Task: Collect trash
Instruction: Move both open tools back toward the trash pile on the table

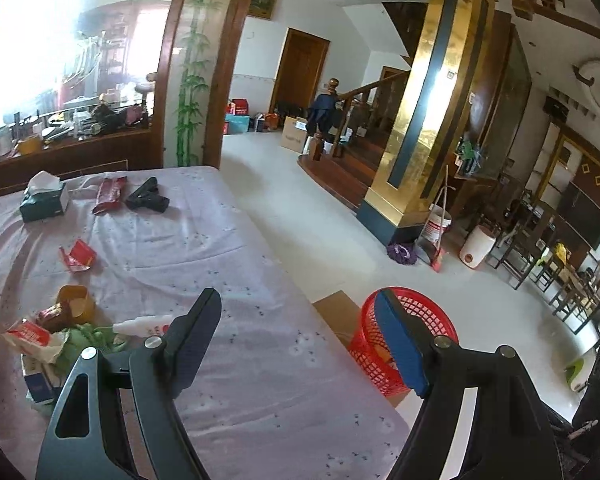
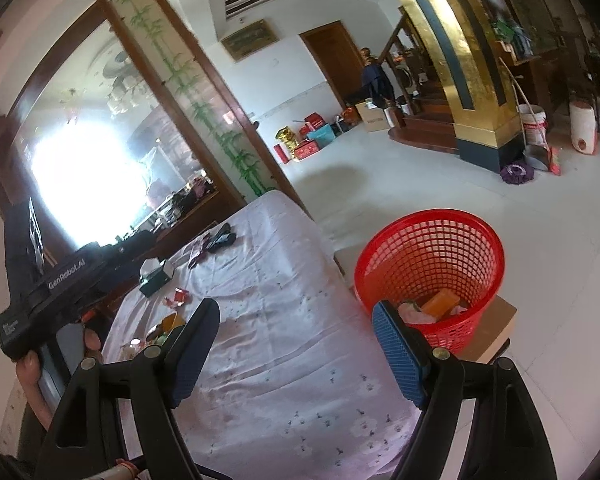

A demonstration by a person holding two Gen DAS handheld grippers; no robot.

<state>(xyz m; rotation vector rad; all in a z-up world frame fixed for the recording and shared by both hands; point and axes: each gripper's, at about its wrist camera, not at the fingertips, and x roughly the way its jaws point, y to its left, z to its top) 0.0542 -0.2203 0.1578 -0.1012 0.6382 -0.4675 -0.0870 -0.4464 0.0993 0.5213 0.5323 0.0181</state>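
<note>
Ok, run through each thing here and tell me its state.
Left gripper: open, empty.
Right gripper: open, empty.
Red plastic mesh basket: upright, partly filled with trash.
Green tissue box: open, tissue sticking out.
Red torn wrapper: lying on the tablecloth.

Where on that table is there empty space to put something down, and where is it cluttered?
The tablecloth is bare along the edge nearest the red basket, from the black object down to the open left gripper. It is crowded at the near left corner, where the trash heap lies; the tissue box and red wrappers dot the far left.
</note>
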